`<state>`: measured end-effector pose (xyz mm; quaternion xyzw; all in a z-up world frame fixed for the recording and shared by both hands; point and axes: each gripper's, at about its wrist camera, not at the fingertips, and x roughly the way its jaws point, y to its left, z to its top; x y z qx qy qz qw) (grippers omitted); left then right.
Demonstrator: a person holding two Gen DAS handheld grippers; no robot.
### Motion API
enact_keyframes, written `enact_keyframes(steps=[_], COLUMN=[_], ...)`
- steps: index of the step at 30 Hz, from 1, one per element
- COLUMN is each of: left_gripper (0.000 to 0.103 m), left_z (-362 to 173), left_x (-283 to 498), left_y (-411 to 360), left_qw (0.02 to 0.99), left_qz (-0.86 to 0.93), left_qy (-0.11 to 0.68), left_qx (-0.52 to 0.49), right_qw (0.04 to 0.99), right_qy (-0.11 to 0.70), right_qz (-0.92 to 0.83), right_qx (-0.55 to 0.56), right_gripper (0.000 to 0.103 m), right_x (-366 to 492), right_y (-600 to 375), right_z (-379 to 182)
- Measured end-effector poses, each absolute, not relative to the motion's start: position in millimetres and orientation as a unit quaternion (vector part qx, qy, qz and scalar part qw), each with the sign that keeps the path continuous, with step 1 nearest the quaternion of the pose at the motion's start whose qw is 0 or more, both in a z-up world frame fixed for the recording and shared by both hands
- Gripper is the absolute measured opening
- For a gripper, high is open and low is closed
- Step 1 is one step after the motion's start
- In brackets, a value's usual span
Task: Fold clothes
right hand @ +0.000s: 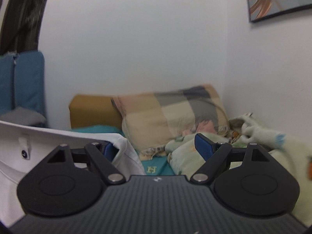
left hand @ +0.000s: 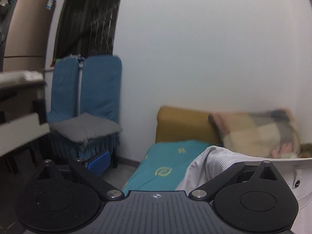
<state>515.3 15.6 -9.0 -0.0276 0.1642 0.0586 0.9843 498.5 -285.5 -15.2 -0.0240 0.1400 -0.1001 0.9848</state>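
Note:
A white shirt [left hand: 220, 161] hangs over the right finger of my left gripper [left hand: 161, 161], whose jaws stand wide apart; its blue left pad [left hand: 98, 161] is bare. In the right wrist view the same white shirt [right hand: 35, 136], with a collar tag [right hand: 25, 150], drapes over the left finger of my right gripper [right hand: 156, 148]. That gripper's jaws are also wide apart, and its blue right pad [right hand: 203, 146] is bare. Both grippers are raised above a bed with a teal sheet [left hand: 165, 161].
A patchwork pillow [right hand: 171, 115] and a mustard cushion [right hand: 93, 109] lean on the white wall. A pale green blanket [right hand: 263, 156] lies at the right. A blue-covered chair [left hand: 85, 101] with a grey cushion and a desk edge [left hand: 19, 117] stand at the left.

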Motion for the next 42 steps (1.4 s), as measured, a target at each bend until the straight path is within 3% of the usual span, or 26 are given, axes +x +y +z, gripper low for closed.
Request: enact_keyframes(steps=[8,12,14,19,28,36,42], left_gripper=[0.103,0.103,0.103,0.103,0.103,0.103,0.103], left_z=[-190,-239,-242,-226,-116,-35,-21], left_x=[669,689,690,690,569,366,200], left_y=[20,21,13,10,14,30,24], left_qw=[0.944,0.903,0.898,0.879,0.930,0.962,0.976], left_qz=[0.048,-0.006,-0.015,-0.060,-0.067,-0.051,-0.046], left_qy=[0.325,0.431,0.437,0.467,0.358,0.266,0.197], left_qx=[-0.039,-0.009,0.048,0.078,0.053,0.032,0.074], right_qw=[0.962,0.937,0.930,0.925,0.949,0.967,0.974], right_qy=[0.251,0.340,0.361,0.378,0.310,0.251,0.218], right_qz=[-0.101,-0.058,-0.048,-0.023,-0.014,-0.020,0.003], right_qx=[-0.021,-0.052,-0.043,0.036,0.062,0.042,0.069], right_gripper=[0.083,0.084,0.084,0.084,0.084,0.084,0.084], right_x=[614,638,639,625,500,329,221], right_y=[-287,-280,-279,-294,-289,-260,-253], right_z=[-173,-216,-217,-184,-108,-53,-45])
